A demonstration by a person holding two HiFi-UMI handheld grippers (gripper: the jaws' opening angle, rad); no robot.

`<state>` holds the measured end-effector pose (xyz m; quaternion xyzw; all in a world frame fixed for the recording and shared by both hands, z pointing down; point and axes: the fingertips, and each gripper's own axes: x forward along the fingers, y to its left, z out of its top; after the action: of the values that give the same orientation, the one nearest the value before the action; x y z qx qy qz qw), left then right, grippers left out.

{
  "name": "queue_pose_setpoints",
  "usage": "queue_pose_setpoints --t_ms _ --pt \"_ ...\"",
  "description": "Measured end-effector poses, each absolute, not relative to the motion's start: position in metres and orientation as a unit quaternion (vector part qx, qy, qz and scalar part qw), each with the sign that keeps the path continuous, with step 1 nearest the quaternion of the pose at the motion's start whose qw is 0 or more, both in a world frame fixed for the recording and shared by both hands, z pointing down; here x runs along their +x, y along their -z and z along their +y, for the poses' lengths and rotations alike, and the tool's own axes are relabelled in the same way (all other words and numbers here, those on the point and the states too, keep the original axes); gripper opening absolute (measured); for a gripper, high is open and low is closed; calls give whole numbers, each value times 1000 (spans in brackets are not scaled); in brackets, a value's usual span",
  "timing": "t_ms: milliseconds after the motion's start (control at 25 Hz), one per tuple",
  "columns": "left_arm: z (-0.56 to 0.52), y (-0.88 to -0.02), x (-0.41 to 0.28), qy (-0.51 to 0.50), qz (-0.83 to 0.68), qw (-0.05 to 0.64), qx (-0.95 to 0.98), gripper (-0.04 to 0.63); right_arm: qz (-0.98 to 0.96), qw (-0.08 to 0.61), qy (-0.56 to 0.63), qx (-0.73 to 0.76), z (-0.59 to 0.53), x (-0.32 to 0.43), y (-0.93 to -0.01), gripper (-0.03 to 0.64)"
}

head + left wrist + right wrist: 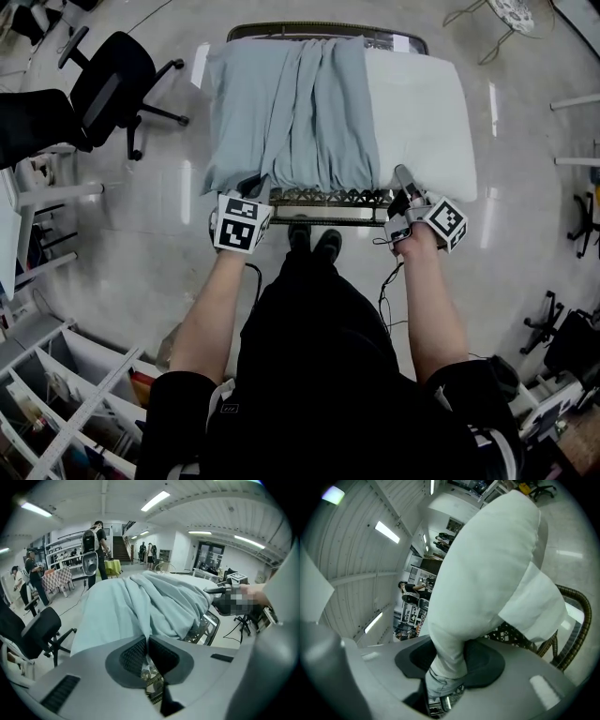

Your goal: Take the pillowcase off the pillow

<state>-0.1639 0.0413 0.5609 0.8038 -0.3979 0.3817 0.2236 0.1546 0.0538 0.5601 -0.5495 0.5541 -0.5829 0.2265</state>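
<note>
Head view: a plump white pillow (422,117) lies on the metal lattice table (328,197), its left part inside a wrinkled grey-blue pillowcase (291,112). At the table's near edge, the left claw (251,185) pinches the pillowcase's thin hem, and the right claw (403,178) clamps the pillow's bare corner.

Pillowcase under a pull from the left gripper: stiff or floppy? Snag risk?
Likely floppy: the pillowcase lies in long loose folds and pinches thin in the shut left gripper. It may bunch rather than slide, as folds already gather against the bare pillow. Its near edge drapes over the wire table, so it could catch there.
</note>
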Motion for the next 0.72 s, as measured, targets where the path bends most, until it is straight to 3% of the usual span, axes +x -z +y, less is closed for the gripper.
queue_pose_setpoints --t_ms 80,240,400,480,560,720 --pt "49 -570 -154 -389 -397 222 801 56 545 214 588 -558 60 151 -576 197" --pt "49 -585 -138 -397 -400 218 797 203 523 200 589 -583 70 149 -604 292" --pt "39 -593 -138 -404 -420 199 788 219 501 227 593 -588 73 145 -622 376" --pt "36 -592 -141 -403 -429 194 785 185 492 250 601 -578 73 143 -625 414" --pt "32 -590 -147 -395 -436 196 784 81 482 283 609 -563 72 139 -624 417" --pt "33 -586 -151 -385 -431 205 790 26 483 340 597 -543 55 131 -614 417"
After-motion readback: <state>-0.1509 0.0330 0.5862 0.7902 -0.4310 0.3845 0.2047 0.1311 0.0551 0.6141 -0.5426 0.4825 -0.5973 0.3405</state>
